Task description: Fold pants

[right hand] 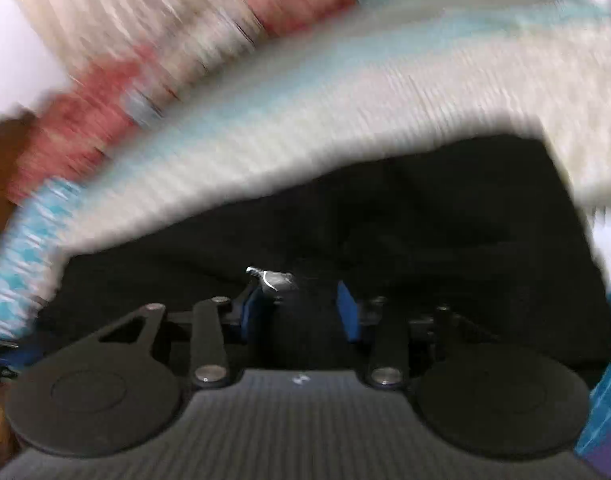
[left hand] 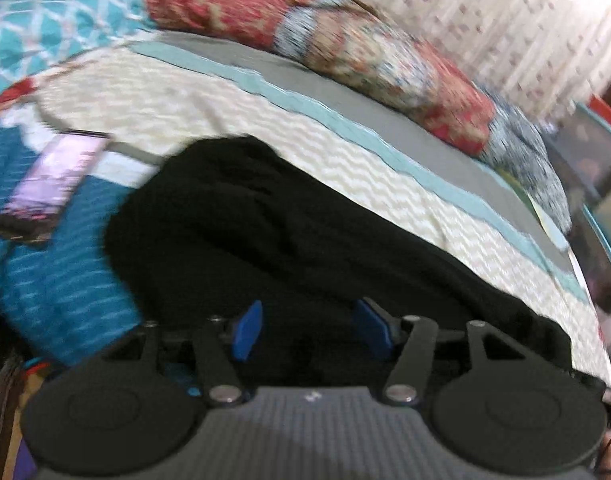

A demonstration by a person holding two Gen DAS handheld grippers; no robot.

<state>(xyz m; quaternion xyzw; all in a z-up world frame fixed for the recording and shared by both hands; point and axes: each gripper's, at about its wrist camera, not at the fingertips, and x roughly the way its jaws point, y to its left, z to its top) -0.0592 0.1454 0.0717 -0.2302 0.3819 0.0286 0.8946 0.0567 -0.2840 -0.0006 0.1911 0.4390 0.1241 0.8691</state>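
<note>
The black pants (left hand: 305, 240) are spread near the bed's (left hand: 185, 96) front edge, ready for folding. The left tool (left hand: 309, 330) is held spread above them — the right tool (right hand: 301, 312) half spread; whether cloth is pinched cannot be told.

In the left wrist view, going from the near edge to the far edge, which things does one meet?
Left gripper → black pants → cream chevron blanket → light blue stripe → grey sheet → red patterned quilt → curtain.
</note>
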